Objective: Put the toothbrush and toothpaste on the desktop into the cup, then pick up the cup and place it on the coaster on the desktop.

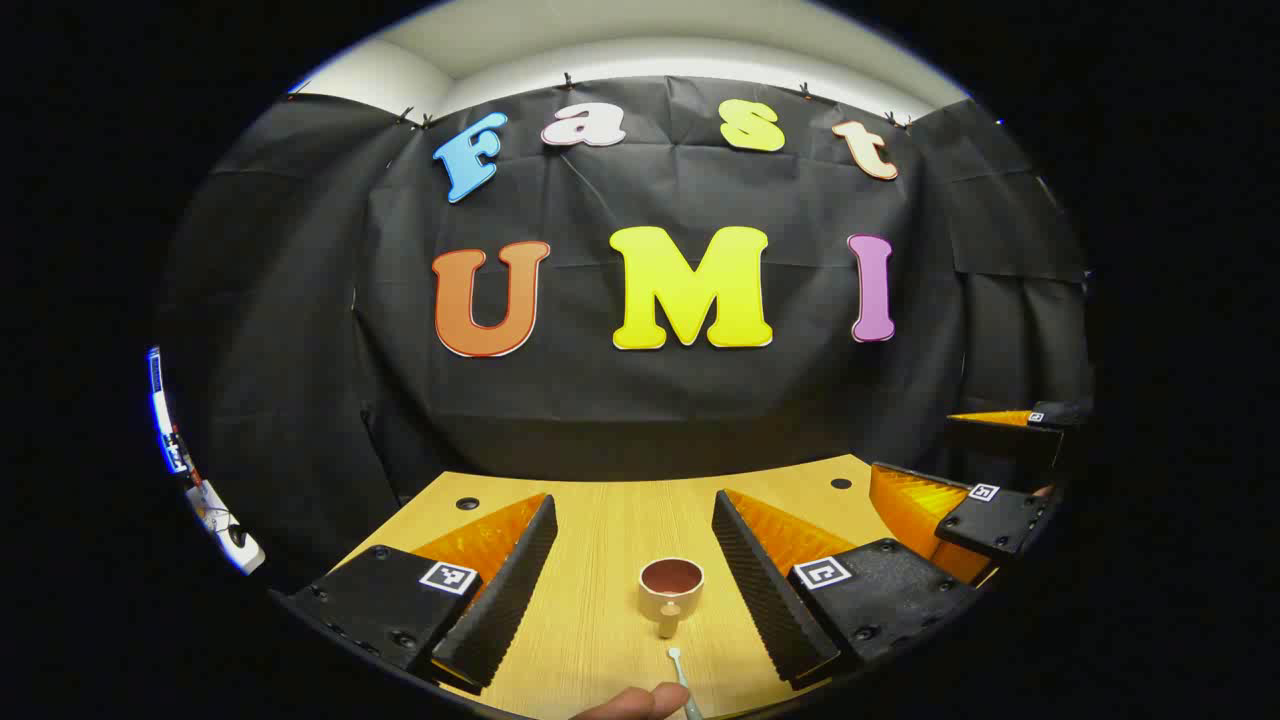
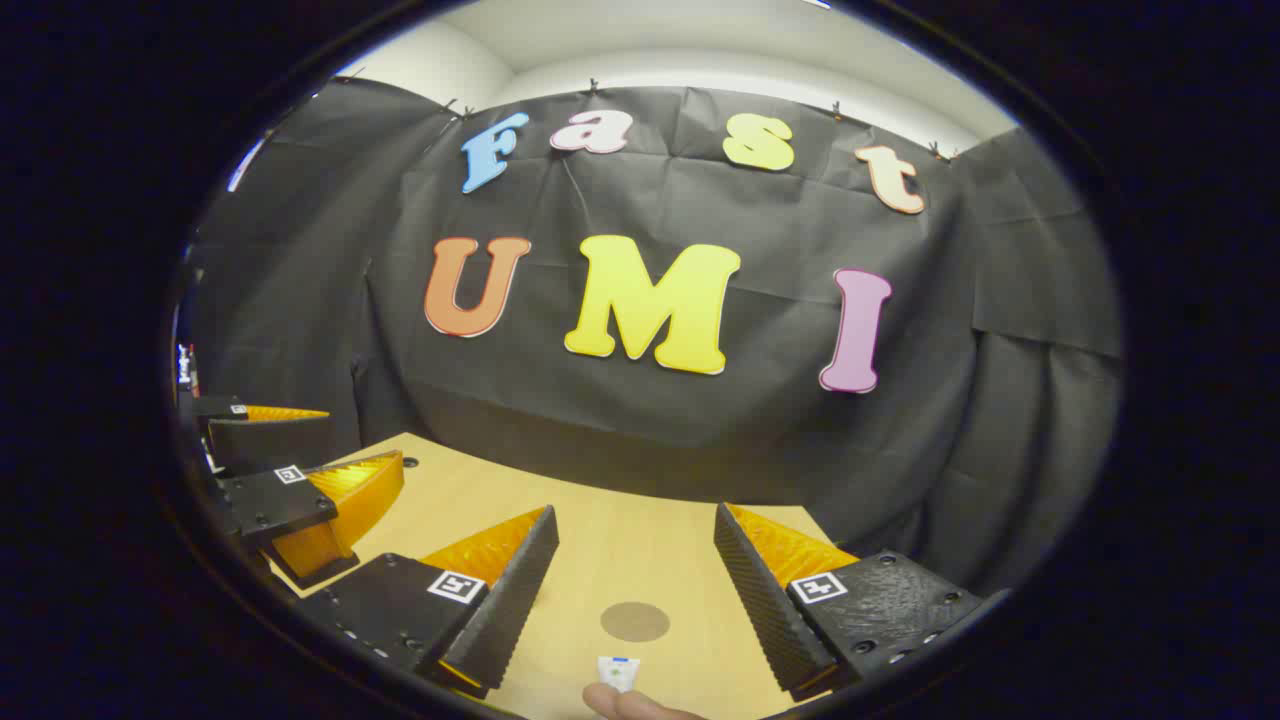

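A beige cup [image 1: 671, 590] with a dark brown inside stands on the wooden desktop [image 1: 600, 600], its handle turned toward me. My left gripper [image 1: 633, 498] is open, and the cup lies between and beyond its two fingers. A thin pale toothbrush [image 1: 681, 680] lies in front of the cup at the bottom edge. In the right gripper view a round brown coaster [image 2: 635, 621] lies flat on the desk, with the white end of the toothpaste [image 2: 618, 672] just in front of it. My right gripper [image 2: 636, 511] is open above the coaster, holding nothing.
A fingertip [image 1: 630, 703] shows beside the toothbrush, and another fingertip [image 2: 622, 706] under the toothpaste. The right gripper [image 1: 960, 500] appears at the far right of the left gripper view, the left gripper [image 2: 300, 480] at the far left of the right one. Black cloth walls the desk's back edge.
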The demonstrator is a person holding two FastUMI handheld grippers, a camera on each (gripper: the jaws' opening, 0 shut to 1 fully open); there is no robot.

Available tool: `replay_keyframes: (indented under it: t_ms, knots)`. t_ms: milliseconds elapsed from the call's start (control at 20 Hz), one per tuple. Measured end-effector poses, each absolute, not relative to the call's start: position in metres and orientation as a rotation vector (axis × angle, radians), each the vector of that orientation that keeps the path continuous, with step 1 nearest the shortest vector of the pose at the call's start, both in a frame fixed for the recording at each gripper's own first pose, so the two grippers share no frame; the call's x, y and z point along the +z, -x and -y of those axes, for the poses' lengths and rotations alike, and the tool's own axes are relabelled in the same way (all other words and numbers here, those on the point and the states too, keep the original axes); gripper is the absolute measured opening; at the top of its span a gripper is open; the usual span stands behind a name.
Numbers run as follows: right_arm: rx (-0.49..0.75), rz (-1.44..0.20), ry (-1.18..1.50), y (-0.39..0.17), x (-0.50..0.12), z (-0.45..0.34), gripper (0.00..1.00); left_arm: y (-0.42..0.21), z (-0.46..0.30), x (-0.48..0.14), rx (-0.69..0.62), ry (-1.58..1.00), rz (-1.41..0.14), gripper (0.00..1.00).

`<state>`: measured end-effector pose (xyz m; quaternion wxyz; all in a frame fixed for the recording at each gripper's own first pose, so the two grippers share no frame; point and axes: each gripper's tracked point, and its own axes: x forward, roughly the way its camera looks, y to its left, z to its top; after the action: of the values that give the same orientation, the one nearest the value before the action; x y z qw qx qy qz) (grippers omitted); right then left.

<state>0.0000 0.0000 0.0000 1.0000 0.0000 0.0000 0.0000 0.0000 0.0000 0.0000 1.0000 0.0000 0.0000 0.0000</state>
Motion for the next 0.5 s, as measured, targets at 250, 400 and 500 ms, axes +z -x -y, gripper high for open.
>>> replay_keyframes:
  t_ms: [250, 400, 500]
  knots:
    - [0.021, -0.021, 0.024, -0.002, -0.008, 0.026, 0.95, 0.002, 0.026, 0.004, 0.018, 0.017, -0.005, 0.99]
    - [0.033, -0.035, 0.016, 0.001, -0.017, 0.039, 0.97, 0.007, 0.042, 0.006, 0.023, -0.010, 0.003, 0.95]
    - [0.033, -0.048, 0.026, -0.001, -0.024, 0.046, 0.97, 0.008, 0.052, 0.000, 0.020, -0.008, -0.015, 0.99]
